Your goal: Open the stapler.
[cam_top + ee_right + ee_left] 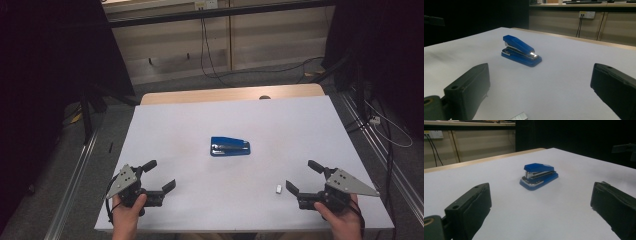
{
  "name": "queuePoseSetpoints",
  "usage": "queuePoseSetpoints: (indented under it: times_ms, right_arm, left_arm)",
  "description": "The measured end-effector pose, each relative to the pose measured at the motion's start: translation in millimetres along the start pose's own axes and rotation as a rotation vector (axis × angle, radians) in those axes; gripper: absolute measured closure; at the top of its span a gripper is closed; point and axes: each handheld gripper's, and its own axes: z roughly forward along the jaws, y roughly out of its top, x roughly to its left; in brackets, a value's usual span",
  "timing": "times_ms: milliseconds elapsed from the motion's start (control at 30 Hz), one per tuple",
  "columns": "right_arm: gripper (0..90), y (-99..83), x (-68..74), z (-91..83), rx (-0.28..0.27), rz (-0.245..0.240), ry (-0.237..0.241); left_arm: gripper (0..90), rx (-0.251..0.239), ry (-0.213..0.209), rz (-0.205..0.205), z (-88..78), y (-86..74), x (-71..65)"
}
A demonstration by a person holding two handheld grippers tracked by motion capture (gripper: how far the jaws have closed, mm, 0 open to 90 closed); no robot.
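A blue stapler [230, 146] lies in the middle of the white table [200, 120], its top closed down. My left gripper [160, 176] is held near the front left corner, open and holding nothing, pointing toward the stapler [538, 175]. At the front right my right gripper [303, 176] is open too, with nothing between its jaws, and it faces the stapler [521, 51] from the other side. A small strip of staples [278, 189] rests on the table just left of the right gripper; the strip of staples [520, 116] lies low between its jaws.
The table's wooden far edge [230, 93] shows beyond the white sheet. Cables [210, 55] hang against the back wall and run over the floor. Metal rails [75, 175] flank the table. Dark curtains stand at both sides.
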Motion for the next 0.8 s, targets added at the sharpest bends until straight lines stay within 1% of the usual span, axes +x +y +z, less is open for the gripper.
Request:
queuePoseSetpoints:
  times_ms: [167, 400, 500, 600, 667, 700, 733, 800]
  right_arm:
    - [1.8, -0.3, -0.6, 0.3, 0.006, 0.009, -0.001]
    - [1.9, 1.2, -1.5, 1.9, 0.017, -0.01, -0.007]
    - [1.9, 4.6, -3.2, 4.4, 0.018, 0.0, -0.005]
    - [2.3, 9.5, -4.0, 8.5, 0.021, -0.02, -0.011]
    - [2.7, 12.0, -3.6, 12.0, 0.024, -0.033, -0.008]
    - [2.8, 12.6, -3.4, 13.8, 0.031, -0.037, -0.005]
    - [2.8, 13.0, -3.2, 15.4, 0.036, -0.042, -0.005]
    - [2.8, 13.2, -2.9, 16.7, 0.038, -0.041, -0.004]
  left_arm:
    - [3.3, 0.004, -0.003, 0.008, 1.4, 0.5, 0.4]
    - [3.4, 0.005, -0.008, 0.007, 4.1, 1.9, 1.1]
    - [3.3, 0.006, -0.015, 0.007, 7.3, 3.8, 1.4]
    - [3.4, 0.01, -0.017, 0.01, 10.3, 5.5, 1.3]
    - [3.3, 0.011, -0.028, 0.011, 15.1, 9.0, 0.6]
    - [3.4, 0.011, -0.028, 0.011, 15.1, 9.0, 0.6]
    - [3.4, 0.02, -0.037, 0.02, 18.7, 11.7, -0.5]
    - [3.3, 0.017, -0.041, 0.018, 20.8, 12.7, -1.1]
